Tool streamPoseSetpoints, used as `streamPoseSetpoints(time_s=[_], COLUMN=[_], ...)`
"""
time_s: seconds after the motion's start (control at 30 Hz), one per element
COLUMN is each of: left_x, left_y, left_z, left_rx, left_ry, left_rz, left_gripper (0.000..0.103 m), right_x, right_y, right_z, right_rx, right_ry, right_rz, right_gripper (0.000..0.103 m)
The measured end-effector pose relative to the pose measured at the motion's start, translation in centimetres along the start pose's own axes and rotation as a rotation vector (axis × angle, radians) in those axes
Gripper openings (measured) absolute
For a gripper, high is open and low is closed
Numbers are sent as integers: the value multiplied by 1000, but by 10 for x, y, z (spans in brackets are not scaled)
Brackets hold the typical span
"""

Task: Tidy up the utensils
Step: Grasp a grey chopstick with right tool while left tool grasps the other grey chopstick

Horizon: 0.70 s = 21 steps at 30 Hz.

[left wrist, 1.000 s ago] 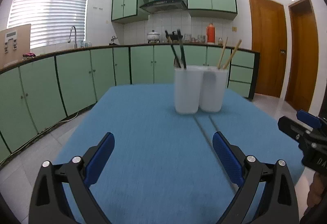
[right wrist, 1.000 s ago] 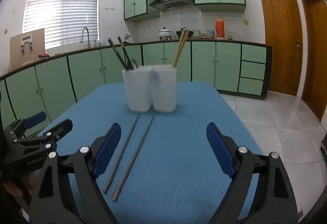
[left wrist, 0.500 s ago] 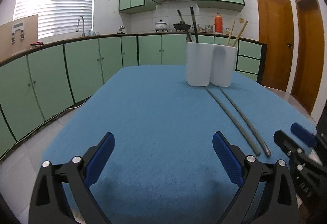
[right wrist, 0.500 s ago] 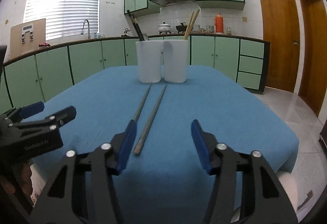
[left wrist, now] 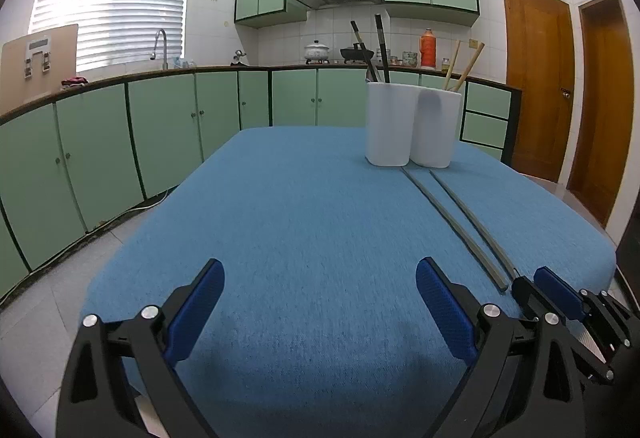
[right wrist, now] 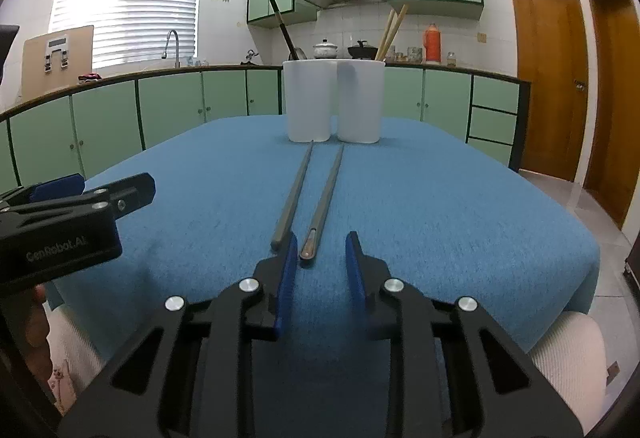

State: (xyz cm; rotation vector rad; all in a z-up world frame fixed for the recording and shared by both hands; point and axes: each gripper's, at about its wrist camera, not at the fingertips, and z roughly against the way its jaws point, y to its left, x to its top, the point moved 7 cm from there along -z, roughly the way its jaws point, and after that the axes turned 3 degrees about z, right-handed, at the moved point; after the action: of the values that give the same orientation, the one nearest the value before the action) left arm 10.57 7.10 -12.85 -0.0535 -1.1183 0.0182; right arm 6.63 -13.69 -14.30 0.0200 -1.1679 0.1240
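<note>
Two grey metal chopsticks (right wrist: 316,198) lie side by side on the blue tablecloth (right wrist: 440,206), running from the near edge toward two white holders (right wrist: 334,100). The left holder (left wrist: 389,124) holds dark utensils; the right holder (left wrist: 437,126) holds wooden chopsticks. My right gripper (right wrist: 321,250) is partly closed, its fingers straddling the near end of the right chopstick, apart from it. It also shows in the left wrist view (left wrist: 542,284). My left gripper (left wrist: 318,298) is wide open and empty above the cloth's near edge; it shows at the left of the right wrist view (right wrist: 100,192).
Green kitchen cabinets (left wrist: 168,134) run along the far side behind the table. Two wooden doors (left wrist: 560,94) stand at the right. A white textured cover (right wrist: 568,358) hangs below the table's near edge.
Both grippers have pulled back and lowered to the table's near edge. The right gripper's jaws have narrowed around the end of the right chopstick. The left gripper stays wide open.
</note>
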Motion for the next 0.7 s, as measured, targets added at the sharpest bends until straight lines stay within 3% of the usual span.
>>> streamPoseSetpoints(time_s=[0.7], left_x=[1], left_y=[-4], left_z=[1], left_rx=[-10], left_ry=[-5], left_rz=[5], left_gripper=[95], right_x=[-3], right_y=[-2], right_z=[-6], right_rx=[-36], right_ry=[-37], right_rz=[-6], right_gripper=[7])
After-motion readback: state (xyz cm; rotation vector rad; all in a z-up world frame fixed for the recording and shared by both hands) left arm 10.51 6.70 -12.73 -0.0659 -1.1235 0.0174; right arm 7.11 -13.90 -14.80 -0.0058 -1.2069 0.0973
